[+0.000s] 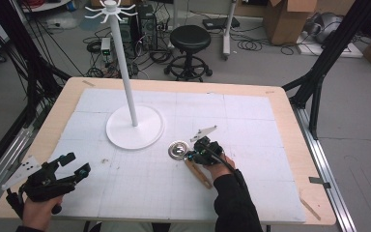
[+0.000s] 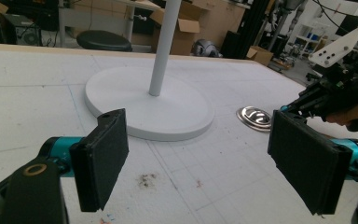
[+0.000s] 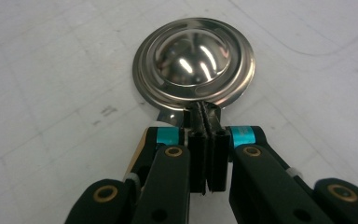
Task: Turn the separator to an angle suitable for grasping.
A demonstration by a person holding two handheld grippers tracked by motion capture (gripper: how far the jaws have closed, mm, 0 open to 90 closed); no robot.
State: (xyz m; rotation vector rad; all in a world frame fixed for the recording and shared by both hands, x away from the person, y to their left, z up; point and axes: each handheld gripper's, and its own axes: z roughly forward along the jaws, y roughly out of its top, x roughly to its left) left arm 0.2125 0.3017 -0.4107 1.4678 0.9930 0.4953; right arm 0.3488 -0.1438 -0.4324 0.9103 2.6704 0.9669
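Right gripper view: jaws pinched on ladle neck

Right gripper (image 3: 205, 114) clamped at the neck of the steel ladle (image 3: 193, 58), bowl down on the white mat (image 1: 251, 111), near the white stand (image 1: 135, 126). Left gripper (image 2: 205, 154) wide open, holding nothing.

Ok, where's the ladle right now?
In the high view the ladle lies on the white mat, right of centre, just right of the stand's base, with the right tongs shut on its neck.

The right gripper (image 3: 204, 116) points forward and down, its jaws pressed together — pads (image 3: 196, 122) touching. The left gripper (image 2: 205, 154) rests level, jaws spread wide — nothing between its pads (image 2: 103, 156).
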